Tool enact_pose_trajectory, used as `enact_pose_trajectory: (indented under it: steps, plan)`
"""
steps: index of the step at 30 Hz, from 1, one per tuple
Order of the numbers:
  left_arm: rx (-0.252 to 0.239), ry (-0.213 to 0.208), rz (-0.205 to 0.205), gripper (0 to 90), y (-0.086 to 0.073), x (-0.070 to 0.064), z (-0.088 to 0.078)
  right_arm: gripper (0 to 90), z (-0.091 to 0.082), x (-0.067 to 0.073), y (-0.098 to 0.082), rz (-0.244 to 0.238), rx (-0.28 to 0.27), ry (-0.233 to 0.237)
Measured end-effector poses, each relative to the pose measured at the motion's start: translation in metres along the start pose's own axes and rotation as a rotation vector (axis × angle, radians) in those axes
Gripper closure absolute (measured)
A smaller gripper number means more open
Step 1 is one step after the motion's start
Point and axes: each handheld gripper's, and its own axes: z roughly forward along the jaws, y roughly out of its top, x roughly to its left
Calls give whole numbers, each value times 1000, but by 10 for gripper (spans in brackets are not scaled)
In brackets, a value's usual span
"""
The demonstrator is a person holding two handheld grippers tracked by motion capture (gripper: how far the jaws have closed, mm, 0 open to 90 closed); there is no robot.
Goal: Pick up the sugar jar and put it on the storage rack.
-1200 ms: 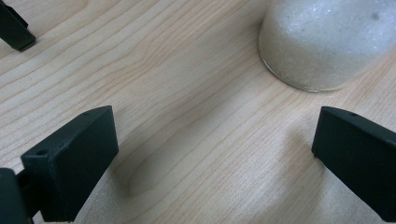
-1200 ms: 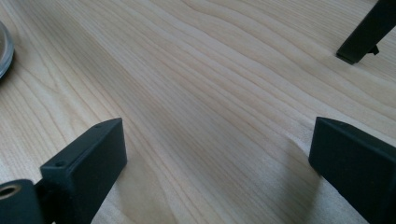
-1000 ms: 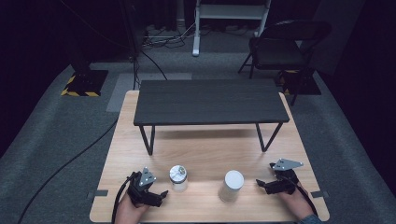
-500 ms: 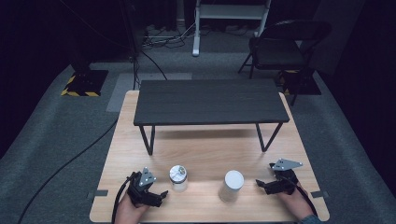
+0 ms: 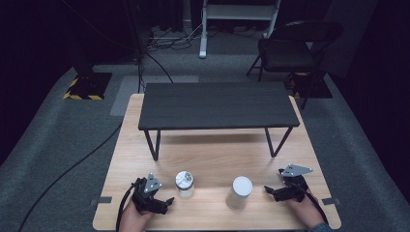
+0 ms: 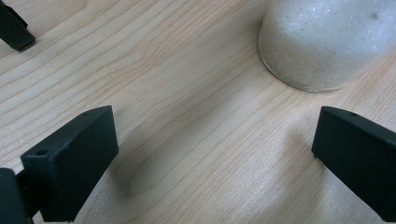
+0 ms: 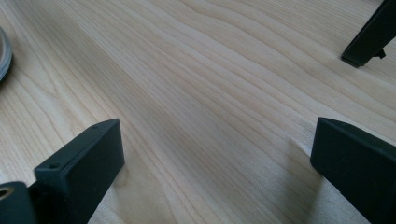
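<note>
Jaws of both the left gripper point(image 5: 164, 202) and right gripper point(image 5: 269, 189) gape wide, holding nothing; jar point(image 5: 184, 183) and cup point(image 5: 241, 192) on the counter point(image 5: 212, 159) unmoved since earlier.

Black grippers point(image 5: 162, 202) point(image 5: 274, 191), a white cup point(image 5: 241, 191), a white-speckled jar point(image 5: 184, 184), on pale grained wood point(image 5: 212, 159).

In the left gripper view, the top edge is cutting off the jar point(image 6: 322, 42), leaving just its grainy lower wall and base rim showing, and the frame is clipping a black leg point(image 6: 14, 30) at the upper left. In the right gripper view, the left edge is slicing a round rim point(image 7: 3, 55), too little to identify.
</note>
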Motion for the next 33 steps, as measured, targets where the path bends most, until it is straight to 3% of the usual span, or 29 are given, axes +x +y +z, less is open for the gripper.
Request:
enact_pose_trajectory:
  steps: [11, 15, 21, 27, 33]
  plan:
    - [-1, 0, -3, 6, 0, 1, 0, 27, 0, 1, 0, 2, 0, -2]
    - [-19, -25, -21, 3, -2, 5, -2, 27, 0, 1, 0, 2, 0, -2]
    - [-117, -32, 19, 4, -8, -1, -10, 28, 0, 1, 0, 3, 0, -4]
    - [-250, -52, 15, 10, -19, -1, -20, 28, 0, 1, 0, 3, 0, -4]
    - [-323, -58, 4, 17, -26, -2, -25, 27, 0, 1, 0, 3, 0, -4]
